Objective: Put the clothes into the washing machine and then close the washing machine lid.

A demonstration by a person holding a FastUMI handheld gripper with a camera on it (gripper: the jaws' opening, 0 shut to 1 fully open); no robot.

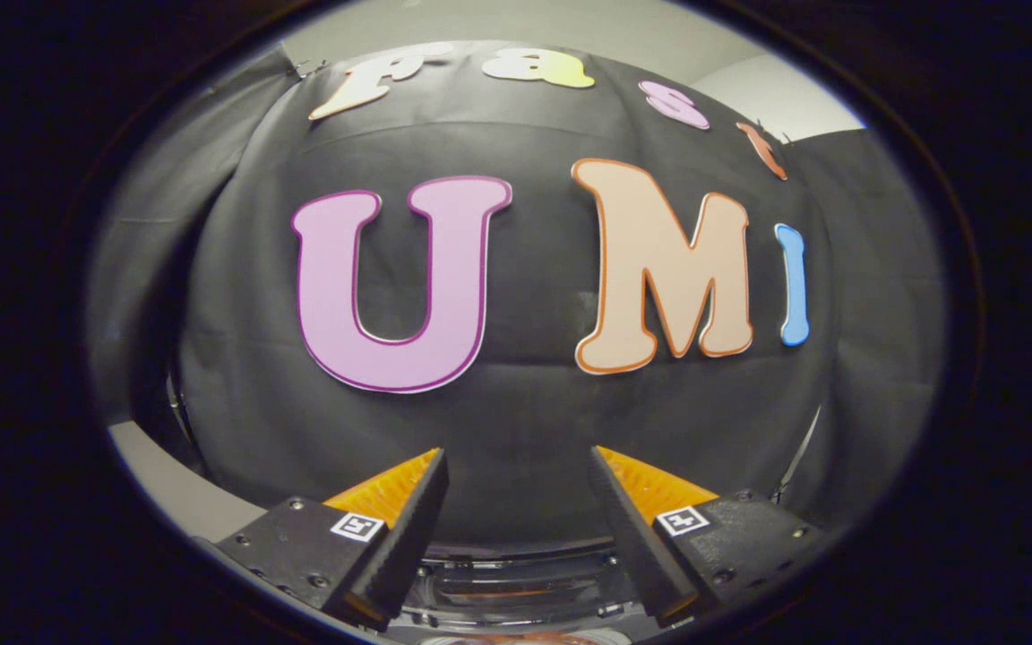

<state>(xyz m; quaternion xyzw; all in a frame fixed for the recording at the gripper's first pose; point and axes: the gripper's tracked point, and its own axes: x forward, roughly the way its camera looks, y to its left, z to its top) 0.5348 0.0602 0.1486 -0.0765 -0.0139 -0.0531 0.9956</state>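
My gripper (516,470) is open, its two orange-and-black fingers (408,502) spread wide with nothing between them. It is raised and faces the black cloth wall of the booth. Below the fingers, low between them, a curved dark and shiny part of the washing machine (516,578) shows, with a clear rim and an orange-red glint at its lowest part. I cannot tell from here whether that part is the lid or the drum opening. Clothes cannot be made out.
The black cloth wall (525,412) hangs close ahead, beyond the fingers. A strip of pale floor or wall (176,493) lies to the left of the left finger. A thin dark rod or cable (798,461) runs down beside the right finger.
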